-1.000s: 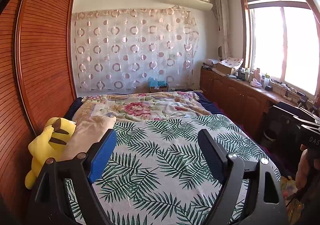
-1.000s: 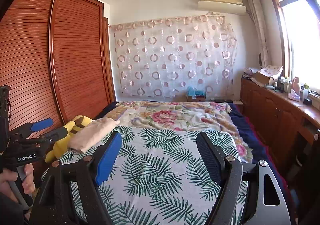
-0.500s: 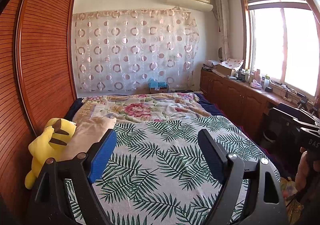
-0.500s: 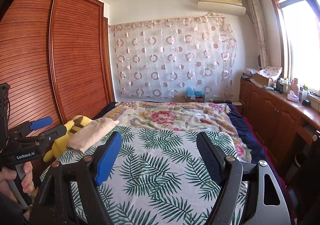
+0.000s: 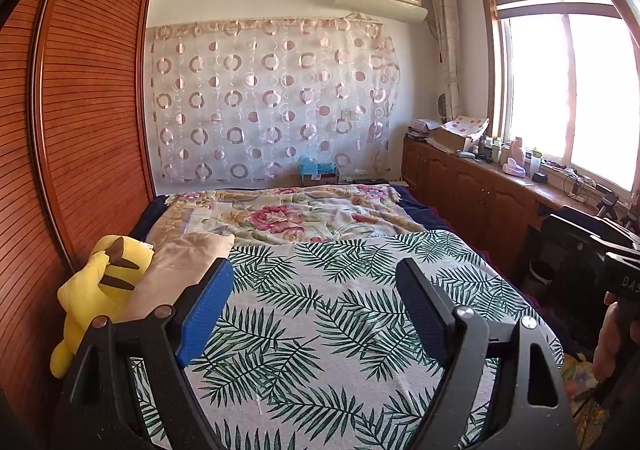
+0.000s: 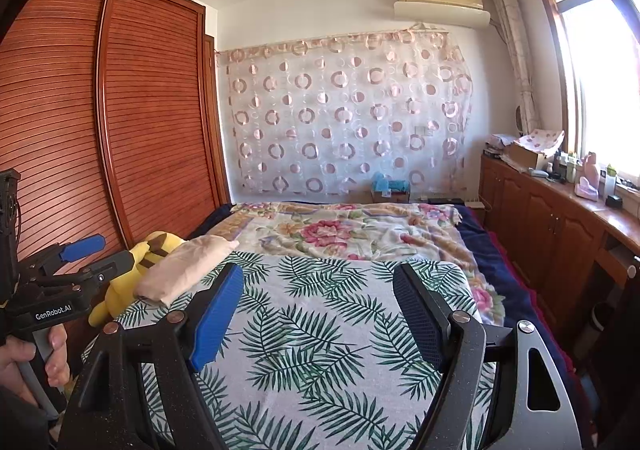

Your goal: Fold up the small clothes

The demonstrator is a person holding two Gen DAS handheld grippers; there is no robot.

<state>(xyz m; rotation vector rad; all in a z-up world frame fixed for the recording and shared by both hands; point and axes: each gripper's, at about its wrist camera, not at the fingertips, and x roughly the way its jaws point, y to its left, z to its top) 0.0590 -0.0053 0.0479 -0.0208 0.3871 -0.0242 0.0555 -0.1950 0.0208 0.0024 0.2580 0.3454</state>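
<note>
My left gripper (image 5: 316, 290) is open and empty, held above a bed covered by a palm-leaf sheet (image 5: 340, 314). My right gripper (image 6: 320, 294) is also open and empty above the same sheet (image 6: 332, 338). The left gripper also shows at the left edge of the right wrist view (image 6: 80, 254), held in a hand. A folded beige cloth (image 5: 180, 270) lies at the bed's left side, also in the right wrist view (image 6: 184, 266). No other small garment is in view.
A yellow plush toy (image 5: 96, 286) lies beside the beige cloth against the wooden wardrobe (image 5: 80, 130). A floral blanket (image 5: 296, 214) covers the far half of the bed. A wooden cabinet (image 5: 480, 190) with clutter runs along the right under the window.
Both views have shifted very slightly; the grippers stay open and nothing on the bed has moved.
</note>
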